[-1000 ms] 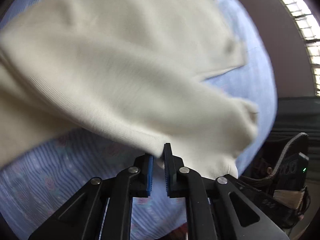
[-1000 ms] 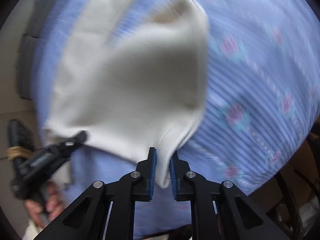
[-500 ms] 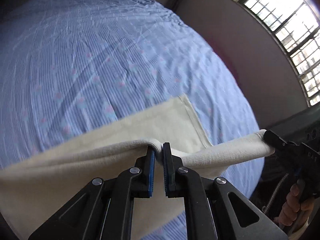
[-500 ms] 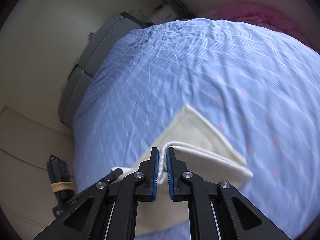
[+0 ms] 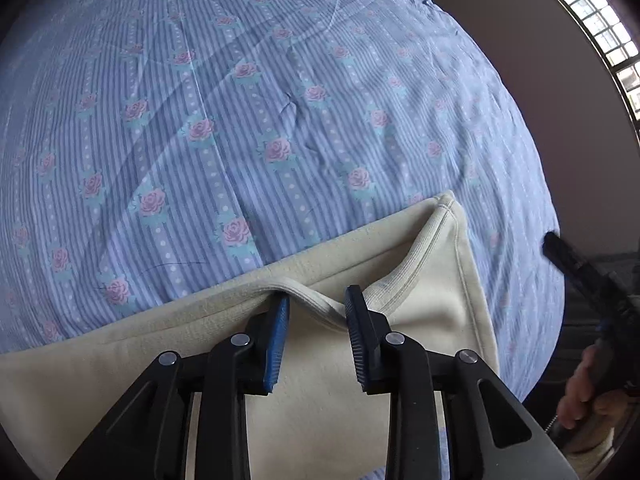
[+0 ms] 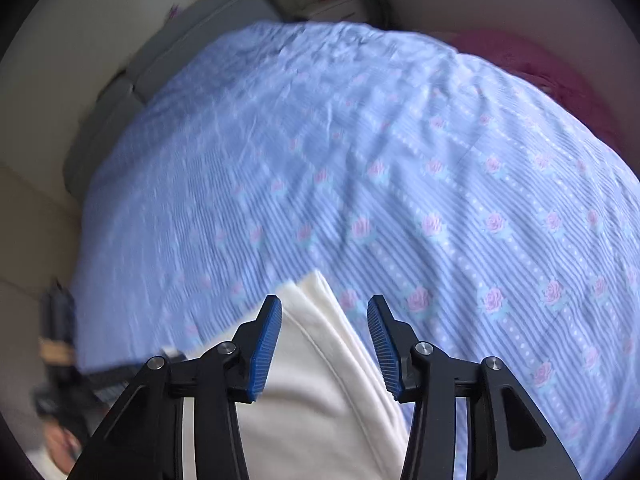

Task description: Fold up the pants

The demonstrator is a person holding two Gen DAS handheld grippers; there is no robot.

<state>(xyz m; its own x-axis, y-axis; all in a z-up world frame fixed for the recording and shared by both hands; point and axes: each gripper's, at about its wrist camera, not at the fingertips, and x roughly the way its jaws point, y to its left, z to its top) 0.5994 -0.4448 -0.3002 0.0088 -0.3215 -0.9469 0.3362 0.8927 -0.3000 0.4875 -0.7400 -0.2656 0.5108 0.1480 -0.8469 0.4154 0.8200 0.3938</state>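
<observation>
Both jaws of the left hand-held gripper [image 5: 317, 307] are opening, and a raised fold of the cream pants [image 5: 440, 304] sits between the blue pads; whether a pad touches it I cannot tell. The right hand-held gripper [image 6: 324, 312] is opening too, its pads apart above the pants' corner, not pressing it. The pants lie folded near the edge of the bed [image 5: 240, 100], on a blue striped sheet with pink roses. A hand [image 5: 580, 388] shows at the right edge.
</observation>
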